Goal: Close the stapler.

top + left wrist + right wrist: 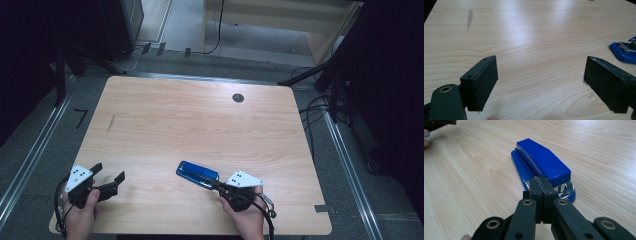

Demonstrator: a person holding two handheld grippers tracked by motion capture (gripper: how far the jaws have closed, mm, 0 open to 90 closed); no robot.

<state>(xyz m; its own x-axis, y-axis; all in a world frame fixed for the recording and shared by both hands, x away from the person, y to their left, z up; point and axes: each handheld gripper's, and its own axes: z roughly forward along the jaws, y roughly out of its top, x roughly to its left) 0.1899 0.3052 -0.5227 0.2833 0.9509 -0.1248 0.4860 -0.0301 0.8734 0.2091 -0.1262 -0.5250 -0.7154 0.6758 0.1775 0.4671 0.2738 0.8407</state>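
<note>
1. At the lower left of the high view, the left gripper (111, 183) sits over the near edge of the desk (190, 120), held in the person's left hand (80, 216). Its jaws stand wide apart with nothing between them; in the left gripper view only bare wood shows in the gap. It looks idle, with no part taken in the work so far.

2. In the lower middle of the high view lies the blue stapler (197, 173), flat on the desk and angled, its far end toward the upper left and its near end toward the lower right. In the left gripper view its metal-tipped end peeks in at the right edge, well apart from that gripper's jaws.

3. Just right of the stapler in the high view is the right gripper (216, 184), held in the right hand (247, 220). In the right gripper view its jaws are pressed together, pad against pad, with nothing between them, and their tips sit right at the stapler's near end, by the chrome nose. Whether the tips touch the stapler or stop just short cannot be told.

4. Judged from this, the work is at an early stage: the stapler lies closed on its base and unlifted, neither gripper has hold of it, and no paper or other item lies on the desk. What seems in hand is a nudge or press with closed jaws; any grasp, lift or move is not yet done.
</note>
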